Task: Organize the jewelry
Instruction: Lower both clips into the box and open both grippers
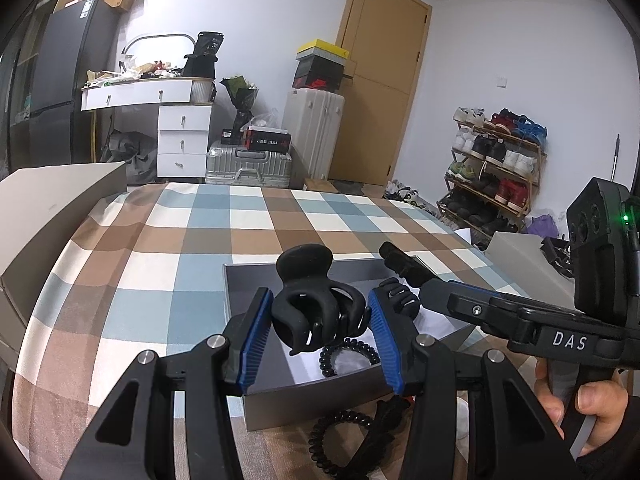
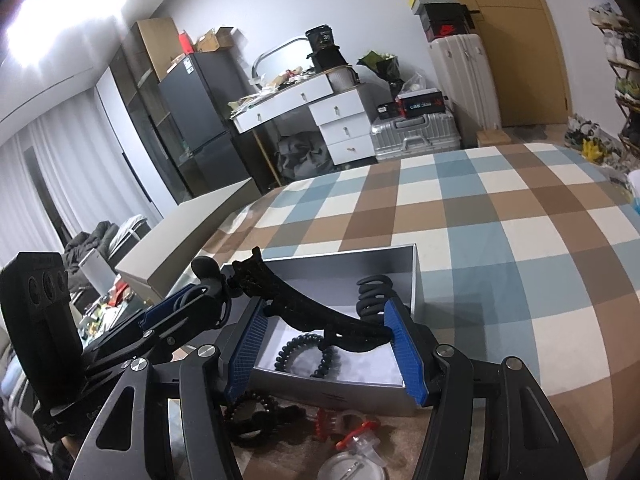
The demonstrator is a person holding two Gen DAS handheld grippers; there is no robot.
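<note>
Grippers hang over a grey box (image 1: 236, 280) on the checked bedspread (image 1: 160, 240). The left gripper (image 1: 316, 320) clamps a black claw clip (image 1: 316, 304) between its blue pads, above the box. The right gripper (image 2: 326, 340) grasps a long black clip (image 2: 320, 312) over the box, where a coil hair tie (image 2: 308, 354) and another clip (image 2: 374, 296) lie.

White capitals "DAS" stand on the black right gripper (image 1: 394, 264), at four o'clock in the left wrist view. The other printed labels are too small to read.
</note>
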